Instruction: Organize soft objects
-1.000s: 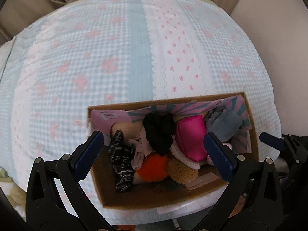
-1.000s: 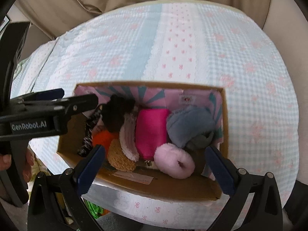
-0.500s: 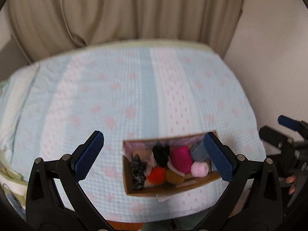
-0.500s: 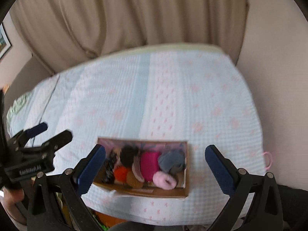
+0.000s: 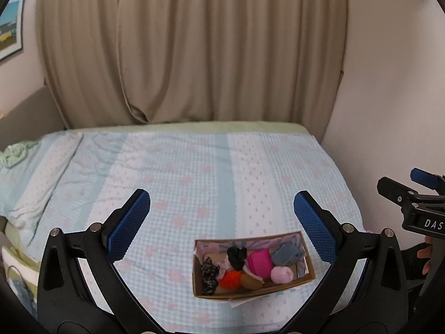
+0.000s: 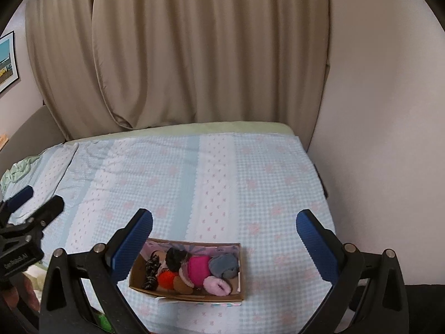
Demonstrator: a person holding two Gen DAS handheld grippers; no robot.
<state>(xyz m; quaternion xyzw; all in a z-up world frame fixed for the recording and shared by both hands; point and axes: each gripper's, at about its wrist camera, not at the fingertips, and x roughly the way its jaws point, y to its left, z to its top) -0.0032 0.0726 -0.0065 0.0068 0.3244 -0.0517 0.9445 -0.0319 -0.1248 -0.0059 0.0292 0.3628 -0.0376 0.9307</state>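
Left claw (image 5: 221, 222) and right claw (image 6: 224, 240) both gape wide, holding nothing. At lower centre, a cardboard box (image 6: 167, 293) of fuzzy, rounded soft items (image 6: 198, 271) sits on the gingham bed (image 6: 194, 183).

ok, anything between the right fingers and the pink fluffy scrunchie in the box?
Nothing visible. The right gripper is open and empty above the bed, and the pink scrunchie lies exposed on top at the cardboard box's near right corner, beside the grey one.

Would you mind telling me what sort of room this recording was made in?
Most likely a bedroom. A bed with a pastel checked cover fills the view, beige curtains hang behind it, and a framed picture is on the wall.
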